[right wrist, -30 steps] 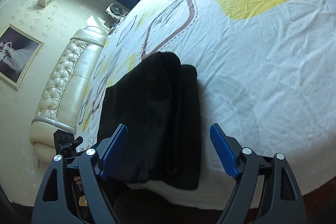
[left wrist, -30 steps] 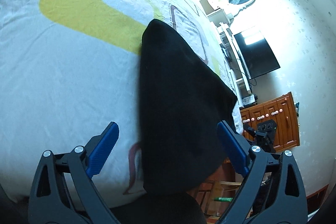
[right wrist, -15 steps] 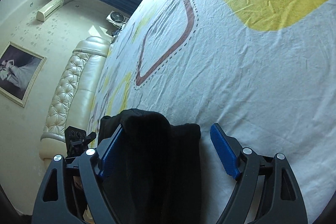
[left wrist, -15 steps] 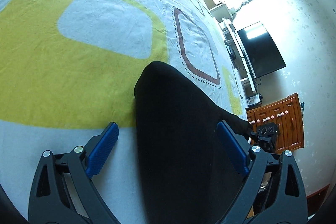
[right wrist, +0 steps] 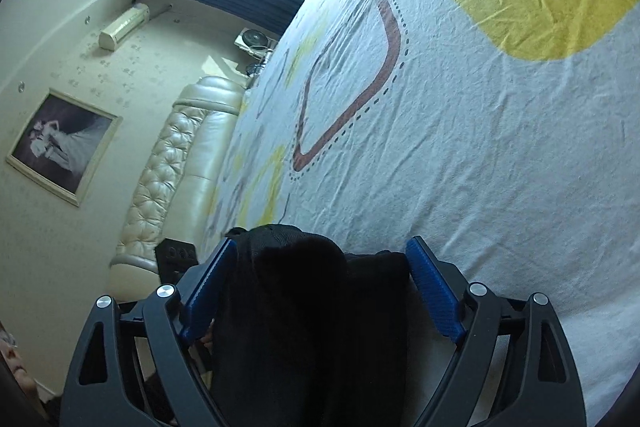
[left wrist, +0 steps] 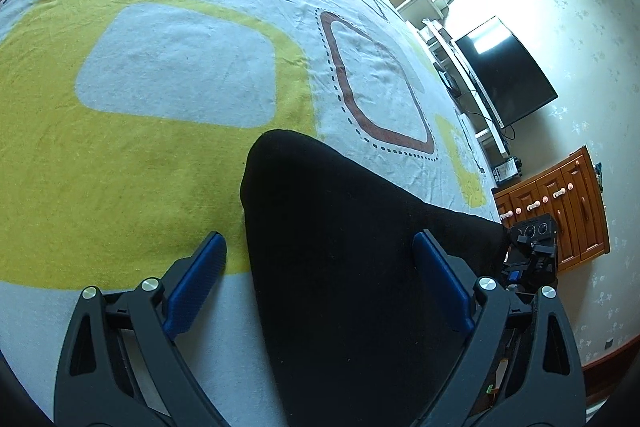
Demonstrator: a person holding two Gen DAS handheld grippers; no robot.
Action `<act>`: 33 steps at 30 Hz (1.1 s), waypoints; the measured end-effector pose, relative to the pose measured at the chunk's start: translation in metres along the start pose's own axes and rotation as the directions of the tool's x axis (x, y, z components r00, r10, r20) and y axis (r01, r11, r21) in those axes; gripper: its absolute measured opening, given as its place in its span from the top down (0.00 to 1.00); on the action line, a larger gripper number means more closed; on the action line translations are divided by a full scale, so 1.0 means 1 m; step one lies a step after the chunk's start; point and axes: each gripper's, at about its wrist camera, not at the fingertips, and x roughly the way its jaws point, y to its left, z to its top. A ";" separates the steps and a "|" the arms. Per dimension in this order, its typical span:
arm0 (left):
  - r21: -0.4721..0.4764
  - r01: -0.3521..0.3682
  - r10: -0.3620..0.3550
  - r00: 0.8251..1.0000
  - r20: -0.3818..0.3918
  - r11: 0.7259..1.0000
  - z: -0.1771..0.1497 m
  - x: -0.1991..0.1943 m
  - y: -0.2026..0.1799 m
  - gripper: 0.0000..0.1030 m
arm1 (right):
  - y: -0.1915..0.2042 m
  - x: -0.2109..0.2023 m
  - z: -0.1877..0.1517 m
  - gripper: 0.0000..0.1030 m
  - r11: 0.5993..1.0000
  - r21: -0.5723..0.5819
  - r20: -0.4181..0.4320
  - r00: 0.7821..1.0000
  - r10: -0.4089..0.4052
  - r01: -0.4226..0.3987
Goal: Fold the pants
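The black pants lie folded on the bed sheet. In the left wrist view my left gripper is open, its blue pads on either side of the pants' flat end. In the right wrist view the pants show as a bunched, layered end. My right gripper is open and straddles that end, with the cloth filling the gap between its pads. The right gripper's body shows at the far end of the pants in the left wrist view.
The sheet is white with yellow and brown shapes. A wooden cabinet, a TV and a mirror stand beyond the bed on one side. A cream padded headboard, a framed picture and a window lie on the other.
Both grippers have moved forward over the pants, so the cloth now lies between their open pads. The pants' ends sit lower and nearer in both views.
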 end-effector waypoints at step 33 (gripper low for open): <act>-0.047 -0.099 0.098 0.995 -0.024 0.994 0.006 -0.014 0.000 0.65 | 0.007 0.021 -0.013 0.54 0.999 0.026 -0.002 0.999 -0.038 0.038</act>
